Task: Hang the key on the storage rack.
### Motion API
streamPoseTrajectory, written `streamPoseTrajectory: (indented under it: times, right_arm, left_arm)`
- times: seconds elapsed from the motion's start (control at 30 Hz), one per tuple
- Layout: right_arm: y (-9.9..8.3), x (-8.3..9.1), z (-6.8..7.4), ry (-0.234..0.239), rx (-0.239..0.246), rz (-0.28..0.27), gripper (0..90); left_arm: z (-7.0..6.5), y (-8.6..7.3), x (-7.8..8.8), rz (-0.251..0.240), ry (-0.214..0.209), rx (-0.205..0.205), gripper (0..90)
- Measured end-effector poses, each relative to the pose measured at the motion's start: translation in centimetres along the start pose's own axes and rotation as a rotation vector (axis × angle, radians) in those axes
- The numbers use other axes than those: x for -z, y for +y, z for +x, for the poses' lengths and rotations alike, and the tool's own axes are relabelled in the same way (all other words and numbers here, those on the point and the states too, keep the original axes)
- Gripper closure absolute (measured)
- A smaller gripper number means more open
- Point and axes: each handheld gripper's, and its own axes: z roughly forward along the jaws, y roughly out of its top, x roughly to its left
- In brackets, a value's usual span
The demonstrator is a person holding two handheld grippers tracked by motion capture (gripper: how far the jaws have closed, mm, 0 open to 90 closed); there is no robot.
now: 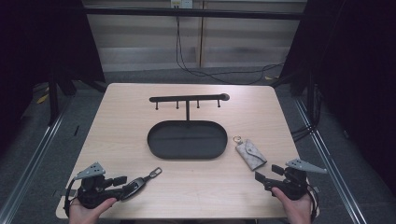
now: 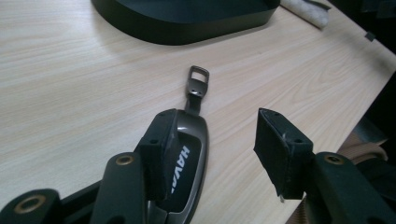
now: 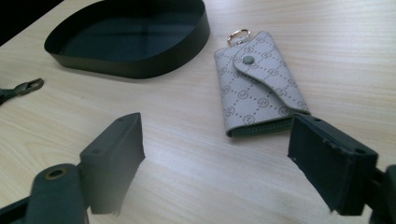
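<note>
While the left tool (image 2: pixel 210 154) stood released around the car key fob (image 2: pixel 184 168), the right tool (image 3: pixel 215 163) gaped just short of the grey key pouch (image 3: pixel 259 84); neither item was lifted, both still lay on the table (image 1: pixel 140 116).

grey monogram key pouch (image 3: pixel 259 84), black tray (image 3: pixel 140 67)

A pale wooden table (image 1: pixel 140 116) stands on grey carpet (image 1: pixel 154 74), black curtains (image 1: pixel 359 70) either side, beige wall panels (image 1: pixel 144 37) behind.
</note>
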Motion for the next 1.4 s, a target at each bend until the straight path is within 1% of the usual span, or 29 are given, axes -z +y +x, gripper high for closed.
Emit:
streamPoseTrajectory:
  times: [0.03, 0.07, 0.13, 0.2, 0.3, 0.37, 0.4, 0.47, 0.53, 0.57, 0.63, 0.67, 0.73, 0.8, 0.87, 0.9, 0.93, 0.97, 1.0, 1.07, 1.13, 1.17, 1.27, 1.33, 1.37, 1.4]
  right_arm:
    - [0.0, 0.0, 0.0, 0.0, 0.0, 0.0, 17.7]
    - [0.0, -0.1, 0.0, 0.001, 0.008, 0.008, 17.7]
    - [0.0, -0.2, 0.2, -0.001, 0.015, 0.016, 17.6]
    - [0.0, -0.2, 0.3, 0.0, 0.026, 0.019, 17.6]
    - [0.0, -0.2, 0.5, 0.001, 0.032, 0.019, 17.6]
    - [0.0, -0.1, 0.6, -0.002, 0.046, 0.018, 17.6]
    - [0.0, -0.1, 0.6, -0.002, 0.053, 0.016, 17.6]
    - [-0.1, 0.0, 0.7, -0.003, 0.053, 0.019, 17.6]
    - [0.0, 0.0, 0.8, -0.001, 0.056, 0.018, 17.6]
    - [-0.1, 0.0, 0.8, -0.003, 0.059, 0.022, 17.6]
    - [-0.1, -0.1, 0.9, -0.003, 0.06, 0.025, 17.6]
    - [-0.1, 0.0, 0.9, -0.007, 0.062, 0.026, 17.7]
    - [-0.1, -0.1, 0.8, -0.01, 0.061, 0.029, 17.8]
    - [-0.1, -0.2, 0.7, -0.012, 0.059, 0.034, 17.7]
    - [-0.1, -0.2, 0.7, -0.015, 0.057, 0.035, 17.7]
    - [-0.1, -0.1, 0.7, -0.015, 0.057, 0.034, 17.7]
    - [-0.1, -0.1, 0.7, -0.016, 0.058, 0.033, 17.8]
    - [-0.1, -0.2, 0.7, -0.015, 0.058, 0.035, 17.7]
    - [-0.1, -0.2, 0.7, -0.014, 0.059, 0.038, 17.7]
    - [-0.1, -0.2, 0.8, -0.014, 0.059, 0.043, 17.7]
    - [-0.1, -0.2, 0.8, -0.01, 0.061, 0.041, 17.7]
    - [-0.1, -0.2, 0.7, -0.01, 0.063, 0.039, 17.7]
    - [-0.1, -0.2, 0.8, -0.001, 0.069, 0.037, 17.8]
    - [-0.1, -0.2, 0.8, -0.001, 0.072, 0.04, 17.9]
    - [-0.1, -0.2, 0.8, -0.001, 0.072, 0.041, 17.9]
    - [-0.1, -0.2, 0.8, 0.0, 0.071, 0.041, 17.9]
  left_arm:
    - [0.0, 0.0, -0.1, 0.006, -0.007, -0.002, 50.3]
    - [0.0, 0.0, -0.2, 0.009, -0.013, -0.002, 54.9]
    - [-0.2, 0.1, -0.3, 0.01, -0.016, -0.003, 55.5]
    - [-0.3, 0.2, -0.6, 0.024, -0.02, -0.018, 55.8]
    - [-0.4, 0.3, -0.6, 0.026, -0.025, -0.021, 56.0]
    - [-0.4, 0.3, -0.7, 0.034, -0.022, -0.027, 56.1]
    - [-0.5, 0.4, -0.7, 0.035, -0.023, -0.023, 56.2]
    - [-0.6, 0.5, -0.8, 0.043, -0.01, -0.039, 59.2]
    - [-0.7, 0.7, -0.8, 0.044, -0.01, -0.033, 59.1]
    - [-0.7, 0.8, -0.7, 0.04, -0.015, -0.034, 59.0]
    - [-0.8, 1.0, -0.7, 0.044, -0.011, -0.039, 58.4]
    - [-0.7, 1.2, -0.7, 0.044, -0.004, -0.048, 57.8]
    - [-0.7, 1.9, -1.0, 0.065, 0.019, -0.065, 57.7]
    - [-0.6, 2.3, -1.2, 0.062, 0.031, -0.076, 57.7]
    - [-0.6, 2.7, -1.4, 0.079, 0.042, -0.093, 57.6]
    - [-0.6, 2.9, -1.5, 0.09, 0.042, -0.098, 57.3]
    - [-0.7, 3.0, -1.7, 0.097, 0.042, -0.09, 55.8]
    - [-0.6, 3.0, -1.8, 0.102, 0.034, -0.093, 54.7]
    - [-0.7, 3.1, -1.8, 0.117, 0.031, -0.098, 54.6]
    - [-0.8, 3.3, -2.0, 0.137, 0.034, -0.108, 52.2]
    - [-0.9, 3.5, -2.0, 0.147, 0.024, -0.109, 52.4]
    - [-1.0, 3.7, -2.0, 0.152, 0.029, -0.118, 52.6]
    - [-1.1, 4.4, -2.3, 0.176, 0.016, -0.123, 54.1]
    - [-1.1, 4.6, -2.6, 0.193, 0.023, -0.128, 54.4]
    - [-1.1, 4.7, -2.6, 0.213, 0.028, -0.134, 54.5]
    - [-1.1, 4.8, -2.8, 0.216, 0.037, -0.129, 55.9]
